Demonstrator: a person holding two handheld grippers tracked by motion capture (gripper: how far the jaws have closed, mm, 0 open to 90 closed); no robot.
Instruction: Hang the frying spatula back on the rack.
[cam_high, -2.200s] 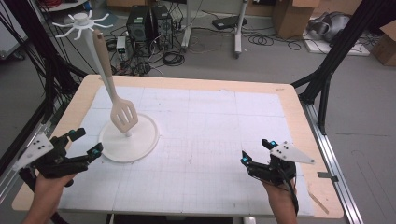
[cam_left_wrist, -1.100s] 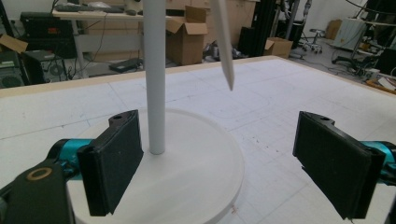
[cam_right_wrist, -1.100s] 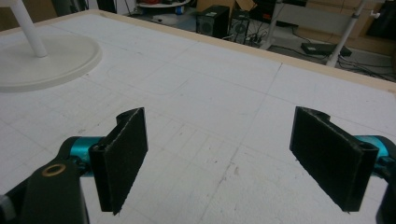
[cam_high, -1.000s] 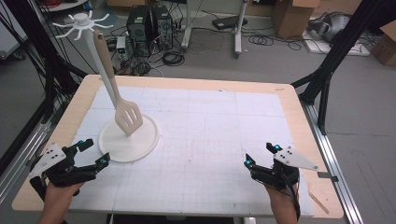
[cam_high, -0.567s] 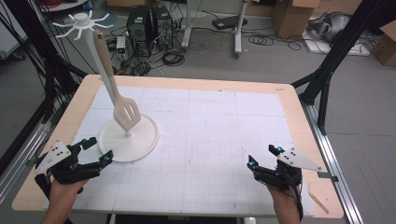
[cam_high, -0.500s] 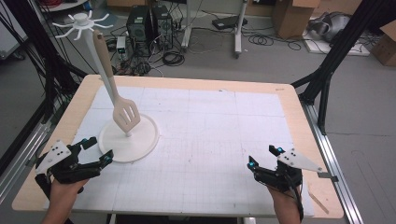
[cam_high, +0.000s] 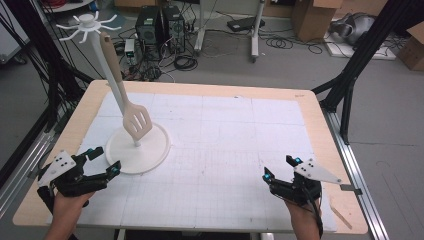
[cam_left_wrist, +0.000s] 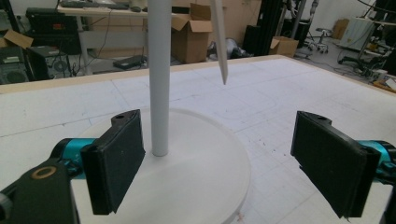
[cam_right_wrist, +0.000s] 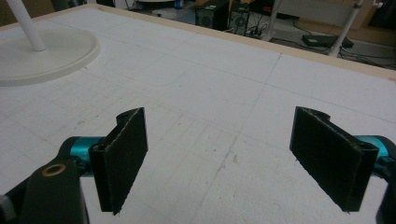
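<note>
Gridded table (cam_high: 225, 150) carries a white stand (cam_high: 137, 147) hanging a slotted beige spatula (cam_high: 135, 120); both claws released.

The table (cam_high: 320, 120) has a pale wood rim around a white mat (cam_high: 225, 145) ruled in a faint grey grid. At ten o'clock the stand (cam_high: 137, 150) is white throughout: round base, pole and hooks. Its hanging spatula (cam_high: 136, 121) is beige, slotted. Both grippers, left (cam_high: 100, 161) and right (cam_high: 280, 167), are black with teal joints and grey plates.
</note>
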